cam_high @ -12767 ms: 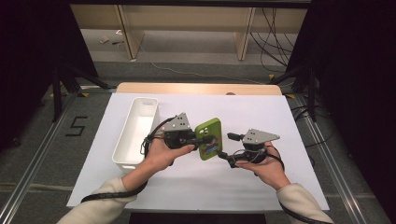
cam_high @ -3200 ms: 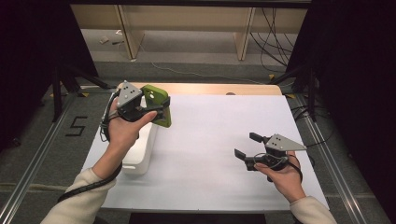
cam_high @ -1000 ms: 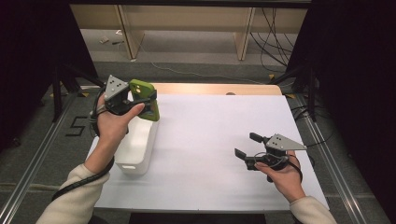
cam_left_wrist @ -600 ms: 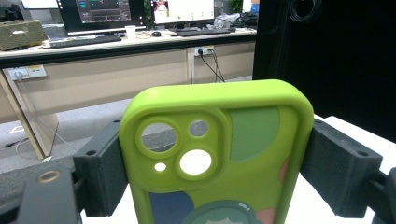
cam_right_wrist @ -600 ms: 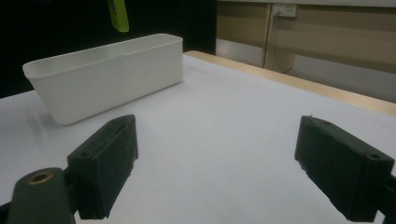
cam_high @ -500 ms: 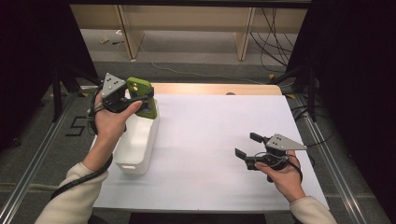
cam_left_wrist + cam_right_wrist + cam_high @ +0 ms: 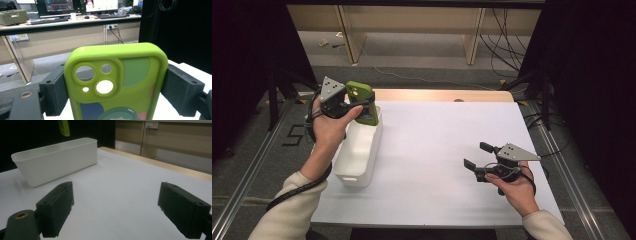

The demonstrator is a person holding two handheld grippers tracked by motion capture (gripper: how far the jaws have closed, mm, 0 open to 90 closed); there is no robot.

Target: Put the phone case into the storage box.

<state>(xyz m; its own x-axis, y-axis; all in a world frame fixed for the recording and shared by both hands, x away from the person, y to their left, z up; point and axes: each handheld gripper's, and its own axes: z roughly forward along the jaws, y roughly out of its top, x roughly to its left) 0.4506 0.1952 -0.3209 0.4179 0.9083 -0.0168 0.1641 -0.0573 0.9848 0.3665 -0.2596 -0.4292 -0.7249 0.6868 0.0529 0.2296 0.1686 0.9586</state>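
Note:
A lime-green phone case point(image 7: 362, 101) with camera cut-outs hangs upright in the air above the far end of a long white bin point(image 7: 357, 150). My left gripper point(image 7: 354, 106) is shut on its two long sides; in the left gripper view the green phone case point(image 7: 117, 82) sits clamped between both black pads. My right gripper point(image 7: 476, 161) rests low over the white table at the right, jaws wide apart with nothing between them. In the right gripper view the white bin point(image 7: 56, 158) stands far off, with the case's lower tip point(image 7: 63, 127) above it.
The white tabletop point(image 7: 437, 145) has a wooden strip point(image 7: 442, 95) along its far edge. Black curtains flank both sides. Cables lie on the floor beyond the table. Metal rails run along the table's left and right sides.
My left gripper carried the phone case from the table's middle to the left and up over the bin's far end. The right gripper let go earlier and has stayed still and open.

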